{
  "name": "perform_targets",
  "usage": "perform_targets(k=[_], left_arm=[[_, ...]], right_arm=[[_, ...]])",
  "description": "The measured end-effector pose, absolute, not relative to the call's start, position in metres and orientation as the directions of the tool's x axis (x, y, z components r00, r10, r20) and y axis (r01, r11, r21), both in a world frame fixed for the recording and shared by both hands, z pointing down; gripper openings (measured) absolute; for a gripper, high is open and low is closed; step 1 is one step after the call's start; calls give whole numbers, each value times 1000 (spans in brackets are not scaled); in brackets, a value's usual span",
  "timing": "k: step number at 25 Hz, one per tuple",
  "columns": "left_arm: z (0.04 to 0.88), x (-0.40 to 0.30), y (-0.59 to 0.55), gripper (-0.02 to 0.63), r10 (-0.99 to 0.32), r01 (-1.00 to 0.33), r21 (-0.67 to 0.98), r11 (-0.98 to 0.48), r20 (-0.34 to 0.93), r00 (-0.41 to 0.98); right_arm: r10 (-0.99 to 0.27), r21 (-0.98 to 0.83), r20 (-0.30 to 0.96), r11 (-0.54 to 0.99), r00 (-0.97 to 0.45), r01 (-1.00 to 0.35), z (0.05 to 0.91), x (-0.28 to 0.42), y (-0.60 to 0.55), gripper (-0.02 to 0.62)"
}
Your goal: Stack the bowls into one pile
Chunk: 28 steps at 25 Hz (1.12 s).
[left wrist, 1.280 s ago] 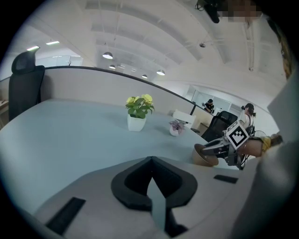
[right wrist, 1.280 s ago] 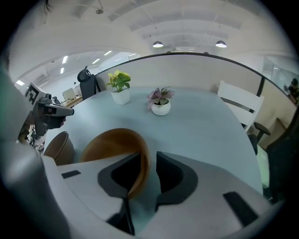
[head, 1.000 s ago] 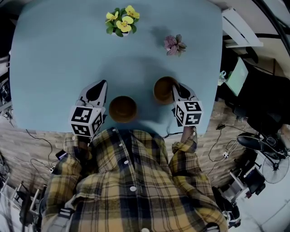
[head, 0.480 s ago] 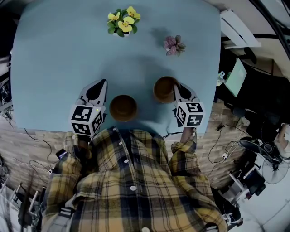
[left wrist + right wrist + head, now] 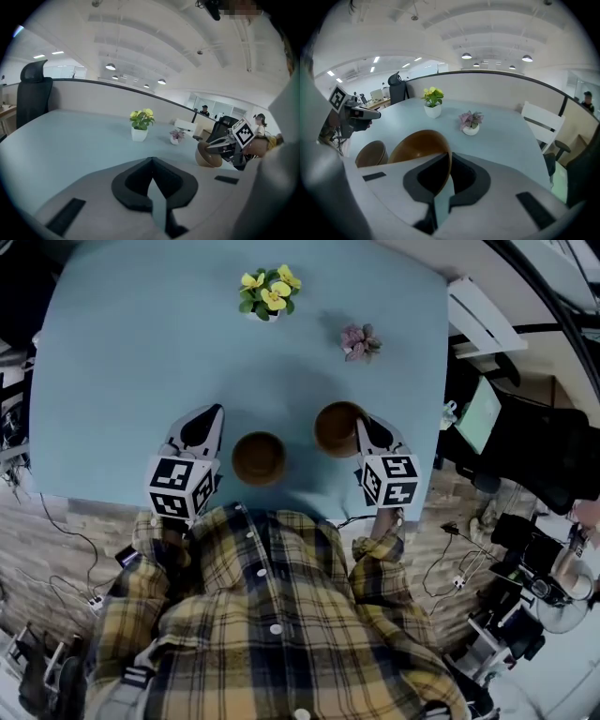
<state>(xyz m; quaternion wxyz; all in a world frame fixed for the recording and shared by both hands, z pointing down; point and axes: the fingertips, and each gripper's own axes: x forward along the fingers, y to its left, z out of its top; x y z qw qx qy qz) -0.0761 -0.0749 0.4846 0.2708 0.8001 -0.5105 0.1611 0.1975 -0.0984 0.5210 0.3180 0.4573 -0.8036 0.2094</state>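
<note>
1. Clearly, I am seeing the right gripper point(image 5: 449, 157) clamping its jaws on the rim of one brown bowl point(image 5: 418, 149); the rim is running straight between the pads, and the bowl is hanging tilted to that gripper's left.
2. In the head view, the same bowl point(image 5: 336, 427) is sitting just left of the right gripper point(image 5: 363, 425), touching it, near the table's near edge.
3. I am not able to tell whether its base is resting on the surface or is clear of it.
4. The second bowl point(image 5: 258, 457) is standing upright on the table between the two grippers, close to the gripped one but apart from it.
5. The left gripper point(image 5: 151, 161) is staying clenched with nothing between its jaws; it is hovering just left of the second bowl point(image 5: 370, 153), not touching it.
6. The table point(image 5: 122, 362) is showing as a pale blue top with rounded corners.
7. A yellow-flowered plant point(image 5: 270, 292) and a small pink plant point(image 5: 359, 340), each in a white pot, are standing well apart from the bowls at the far side.
8. Around it I am looking at an open office: a black chair point(image 5: 33, 91), a white chair point(image 5: 541, 123), round ceiling lights point(image 5: 497, 57) and cables point(image 5: 70, 540) lying on the floor.
</note>
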Motion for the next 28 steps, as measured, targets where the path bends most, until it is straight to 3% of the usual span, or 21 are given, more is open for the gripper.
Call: perform_targets(k=[9, 20, 28], left_arm=[[468, -96, -49, -9, -783, -925, 248, -288, 495, 376], [459, -123, -20, -9, -821, -948, 231, -218, 481, 306], [462, -136, -4, -9, -825, -953, 235, -189, 489, 284]], right_arm=[[-593, -36, 651, 599, -474, -800, 493, 149, -88, 15], [-474, -95, 619, 747, -627, -658, 487, 63, -53, 15], [-415, -109, 623, 794, -663, -598, 494, 28, -34, 15]])
